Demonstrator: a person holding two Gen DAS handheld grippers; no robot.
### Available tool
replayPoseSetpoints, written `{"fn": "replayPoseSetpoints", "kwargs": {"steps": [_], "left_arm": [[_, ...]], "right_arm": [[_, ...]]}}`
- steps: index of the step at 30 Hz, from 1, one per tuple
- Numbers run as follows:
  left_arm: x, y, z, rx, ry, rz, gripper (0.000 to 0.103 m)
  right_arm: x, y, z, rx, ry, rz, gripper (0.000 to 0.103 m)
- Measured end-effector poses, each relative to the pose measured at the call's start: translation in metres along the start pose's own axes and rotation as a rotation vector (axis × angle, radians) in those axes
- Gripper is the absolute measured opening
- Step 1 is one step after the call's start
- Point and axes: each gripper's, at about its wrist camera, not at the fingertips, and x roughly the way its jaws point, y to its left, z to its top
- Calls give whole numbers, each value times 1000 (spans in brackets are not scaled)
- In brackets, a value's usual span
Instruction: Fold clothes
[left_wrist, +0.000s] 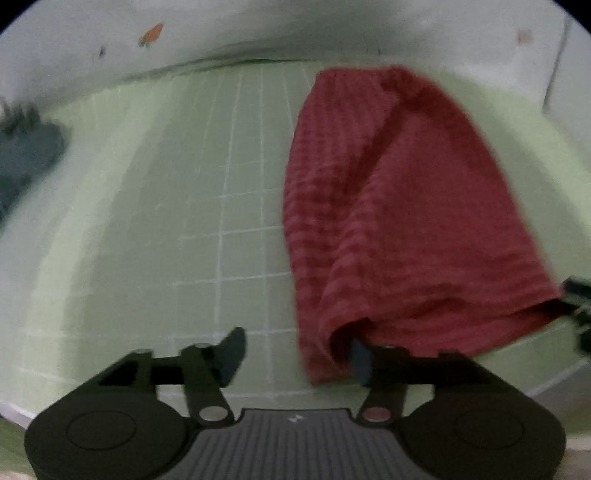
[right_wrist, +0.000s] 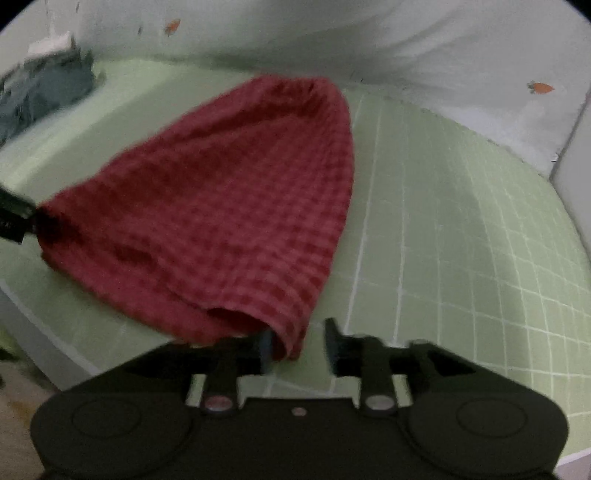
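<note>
A red checked cloth (left_wrist: 399, 221) lies partly raised over a pale green gridded mat (left_wrist: 207, 206) that covers the table, its far end resting on the mat near the white wall (left_wrist: 295, 33). Each of its 2 near corners sits beside a gripper.

In the left wrist view, the left gripper (left_wrist: 299, 350) has its jaws spread wide; 1 near corner of the cloth drapes over the right-hand finger (left_wrist: 360, 360), while the other finger (left_wrist: 231, 350) stands bare over the mat. The cloth is not pinched between them. At the right edge of this view the right gripper (left_wrist: 578, 299) meets the cloth's other near corner.

In the right wrist view, the right gripper's jaws likewise stand apart, with the cloth's corner hanging against the inner face of the left-hand finger (right_wrist: 264, 349) and the other finger (right_wrist: 332, 343) free. The left gripper shows at the far left edge, touching the opposite corner.

A heap of dark grey-blue clothing (right_wrist: 44, 92) lies at the far left of the mat, well apart from the red cloth. Small orange carrot marks (right_wrist: 541, 87) dot the wall.
</note>
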Motion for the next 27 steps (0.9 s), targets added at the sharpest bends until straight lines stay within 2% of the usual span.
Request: {"fn": "replayPoseSetpoints", "kwargs": {"steps": [2, 4, 8, 11, 15, 17, 18, 19, 21, 27], "left_arm": [[0, 6, -1, -33, 18, -39, 66], [-1, 5, -4, -31, 1, -29, 68], [7, -11, -9, 70, 36, -13, 68], [6, -18, -11, 96, 33, -28, 69], [16, -24, -11, 181, 47, 30, 70], [21, -25, -13, 191, 58, 46, 70], [25, -26, -13, 190, 69, 62, 70], [30, -26, -13, 189, 80, 79, 70], [36, -26, -13, 182, 94, 107, 70], [41, -14, -16, 105, 114, 154, 71]], "right_arm": [[-6, -3, 2, 41, -29, 23, 40], [-10, -1, 4, 55, -47, 34, 43], [3, 10, 7, 20, -10, 43, 43], [3, 25, 7, -65, -21, 23, 43], [8, 48, 7, -232, -28, -31, 43], [11, 55, 7, -275, -36, -30, 39], [11, 58, 7, -292, -42, -28, 28], [10, 58, 8, -294, -46, -26, 13], [7, 56, 8, -273, -58, -21, 2], [-12, 29, 2, -163, -100, -80, 0]]}}
